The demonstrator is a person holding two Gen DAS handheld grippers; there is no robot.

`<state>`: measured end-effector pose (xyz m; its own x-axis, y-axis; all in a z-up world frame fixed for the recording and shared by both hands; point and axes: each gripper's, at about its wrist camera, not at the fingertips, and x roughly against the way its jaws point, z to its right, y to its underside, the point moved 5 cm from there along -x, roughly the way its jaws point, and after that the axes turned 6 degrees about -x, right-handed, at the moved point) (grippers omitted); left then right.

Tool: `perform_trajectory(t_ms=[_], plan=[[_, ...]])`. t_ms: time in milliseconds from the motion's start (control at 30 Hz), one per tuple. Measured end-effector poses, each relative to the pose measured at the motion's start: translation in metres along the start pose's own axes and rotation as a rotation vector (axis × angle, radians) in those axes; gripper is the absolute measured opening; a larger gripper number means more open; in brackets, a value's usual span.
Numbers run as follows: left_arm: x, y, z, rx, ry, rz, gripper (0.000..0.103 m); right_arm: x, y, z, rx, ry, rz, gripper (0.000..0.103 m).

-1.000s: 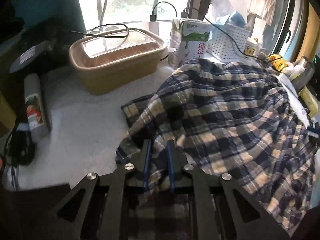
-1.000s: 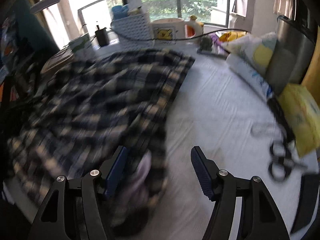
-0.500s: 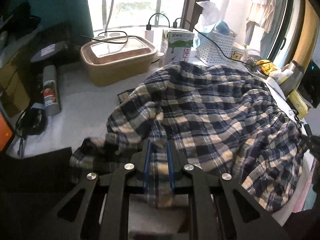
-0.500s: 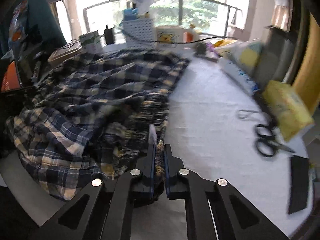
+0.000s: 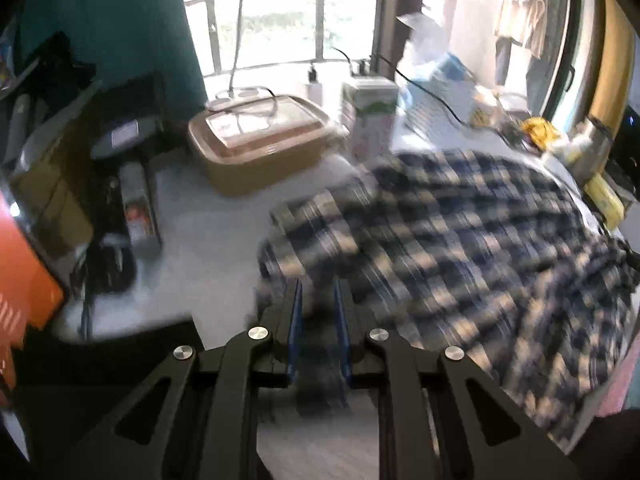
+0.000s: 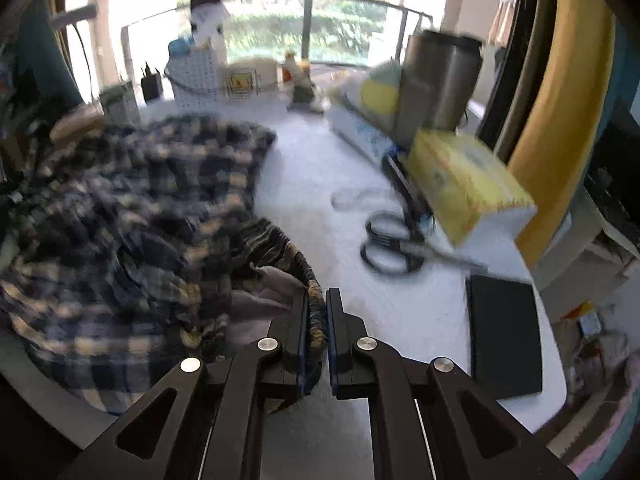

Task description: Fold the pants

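Observation:
The pants are navy and cream plaid and lie rumpled across a white table. My left gripper is shut on a bunched edge of the pants at their left end. In the right wrist view the pants fill the left side. My right gripper is shut on the gathered elastic waistband at the pants' right end, with pale lining showing beside it. Both views are motion-blurred.
A tan lidded container and a milk carton stand behind the pants. A can lies at the table's left. Scissors, a yellow tissue box, a black pad and a steel canister sit at the right.
My right gripper closed on the waistband and now pulls it toward the near edge. My left gripper keeps its hold and has lifted back, dragging the pants' left end.

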<state>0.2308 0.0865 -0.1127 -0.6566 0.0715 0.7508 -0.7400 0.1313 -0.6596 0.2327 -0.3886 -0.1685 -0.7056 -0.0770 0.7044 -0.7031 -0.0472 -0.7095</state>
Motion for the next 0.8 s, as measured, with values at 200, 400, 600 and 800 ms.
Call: perform_trajectory(t_ms=[200, 400, 600, 800], plan=[[-0.051, -0.038, -0.034, 0.013, -0.036, -0.008, 0.016, 0.008, -0.060, -0.002, -0.004, -0.029, 0.142, 0.081], [-0.101, -0.039, -0.031, -0.027, -0.001, -0.092, 0.016, -0.052, -0.125, -0.034, 0.090, -0.127, 0.114, 0.081], [-0.106, -0.030, -0.010, -0.100, 0.035, -0.106, 0.074, -0.151, -0.161, -0.067, 0.127, -0.209, -0.069, 0.071], [-0.108, -0.021, -0.005, -0.111, 0.051, -0.083, 0.058, -0.186, -0.149, -0.100, 0.210, -0.260, -0.186, 0.025]])
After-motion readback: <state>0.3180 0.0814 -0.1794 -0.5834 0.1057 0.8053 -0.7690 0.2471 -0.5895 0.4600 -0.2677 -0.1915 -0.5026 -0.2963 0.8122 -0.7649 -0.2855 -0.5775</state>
